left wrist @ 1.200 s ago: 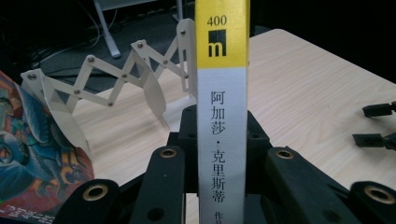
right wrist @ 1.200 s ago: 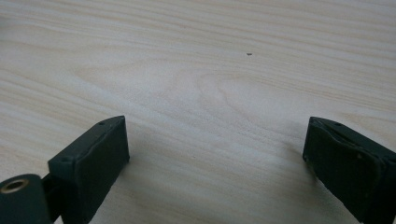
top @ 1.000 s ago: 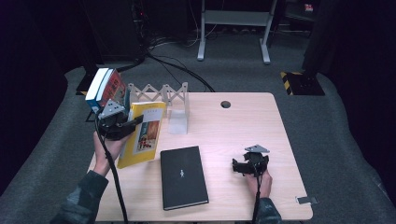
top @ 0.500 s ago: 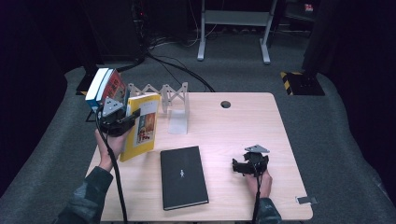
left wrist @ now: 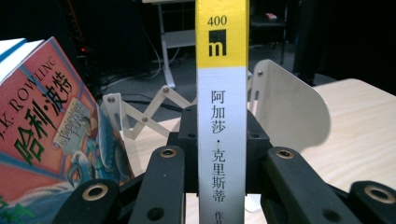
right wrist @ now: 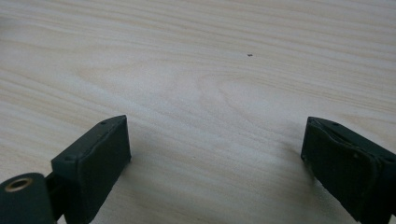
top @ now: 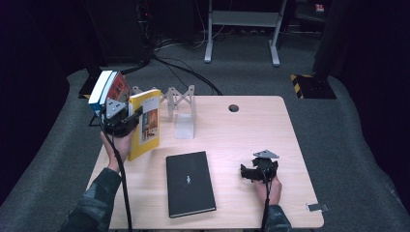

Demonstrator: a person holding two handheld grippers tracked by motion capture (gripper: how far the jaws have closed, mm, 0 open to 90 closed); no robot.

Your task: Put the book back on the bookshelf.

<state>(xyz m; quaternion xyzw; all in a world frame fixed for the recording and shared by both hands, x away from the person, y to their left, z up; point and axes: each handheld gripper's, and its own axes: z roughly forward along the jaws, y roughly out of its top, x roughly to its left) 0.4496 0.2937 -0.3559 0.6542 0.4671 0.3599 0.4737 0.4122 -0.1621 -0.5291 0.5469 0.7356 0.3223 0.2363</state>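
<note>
Yellow-and-white paperback (top: 146, 126) (black characters on its spine), red illustrated Harry Potter book (left wrist: 44, 135), plain black book (top: 189, 183), pale wood-grain table (top: 270, 130).

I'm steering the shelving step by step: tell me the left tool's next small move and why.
Probably ease the yellow book, clamped upright in the left tool, toward the red book leaning in the white rack, where a gap shows between them.

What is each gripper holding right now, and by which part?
The left gripper clamps the yellow book by its spine; the right gripper holds nothing.
</note>
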